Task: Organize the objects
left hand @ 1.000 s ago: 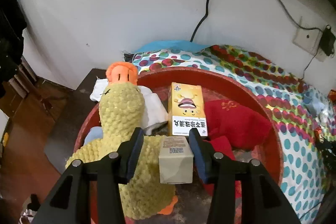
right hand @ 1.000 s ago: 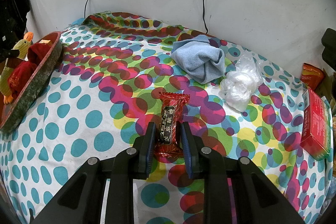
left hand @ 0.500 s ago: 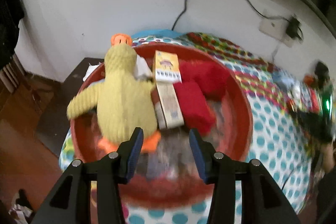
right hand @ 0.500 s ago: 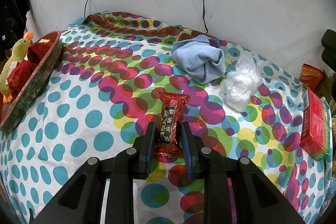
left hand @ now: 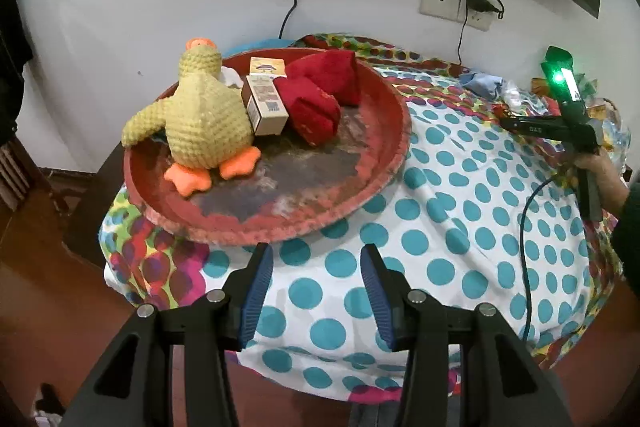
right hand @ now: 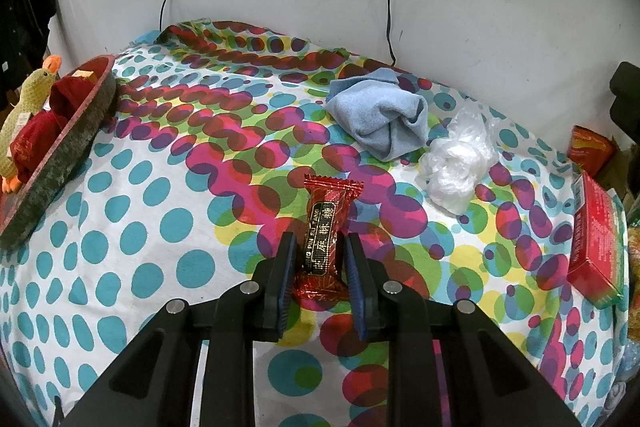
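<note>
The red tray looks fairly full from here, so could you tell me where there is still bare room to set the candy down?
Inside the red tray, the worn near half is bare, in front of the plush duck, the small box and the red cloth. The far half is crowded. The dotted tablecloth between the tray and the right gripper is also free.

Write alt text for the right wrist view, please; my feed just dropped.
The right gripper is shut on a red candy packet lying on the polka-dot tablecloth. Beyond it sit a blue cloth and crumpled clear plastic; a red tray is at far left.
</note>
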{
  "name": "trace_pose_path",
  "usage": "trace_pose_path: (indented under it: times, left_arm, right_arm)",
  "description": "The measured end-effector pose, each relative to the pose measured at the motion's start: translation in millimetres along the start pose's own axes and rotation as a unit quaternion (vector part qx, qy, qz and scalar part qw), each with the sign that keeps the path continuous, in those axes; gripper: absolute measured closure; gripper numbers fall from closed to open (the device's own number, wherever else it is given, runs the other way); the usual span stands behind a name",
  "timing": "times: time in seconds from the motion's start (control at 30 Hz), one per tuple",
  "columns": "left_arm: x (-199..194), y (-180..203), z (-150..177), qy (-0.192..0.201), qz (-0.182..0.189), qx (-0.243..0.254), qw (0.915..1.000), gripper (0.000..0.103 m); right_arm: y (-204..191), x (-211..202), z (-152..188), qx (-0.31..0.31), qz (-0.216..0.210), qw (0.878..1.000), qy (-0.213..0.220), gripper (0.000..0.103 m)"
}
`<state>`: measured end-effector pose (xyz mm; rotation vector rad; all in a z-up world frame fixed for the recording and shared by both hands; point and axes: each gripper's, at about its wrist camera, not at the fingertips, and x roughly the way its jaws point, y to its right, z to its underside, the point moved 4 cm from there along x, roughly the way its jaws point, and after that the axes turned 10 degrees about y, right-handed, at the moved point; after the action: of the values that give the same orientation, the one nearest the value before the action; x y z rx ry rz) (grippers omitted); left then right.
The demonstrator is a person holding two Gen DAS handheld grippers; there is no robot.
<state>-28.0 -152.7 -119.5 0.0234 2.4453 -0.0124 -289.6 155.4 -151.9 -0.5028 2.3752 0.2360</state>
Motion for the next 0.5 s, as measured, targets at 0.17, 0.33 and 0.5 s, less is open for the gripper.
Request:
trace_pose_path:
  times: [0.17,0.33,0.5]
  left_arm:
    - [0,5,14,0.015,-0.022,0.047,0.9986,0.056]
    - [-7,14,21,0.031,-0.019,0.091,0.9952,0.056]
    - [-16,20,22,0.046,-0.012,0.112,0.9925,0.056]
  right_arm:
    - [-2,-5,1,-0.030,0.026,0.999,0.003,0.081]
    - [4,-3,-2,-0.031,0.040,0.999,0.002,0.081]
    - [1,-5,-5,-0.008,0.067,0.998,-0.012,0.082]
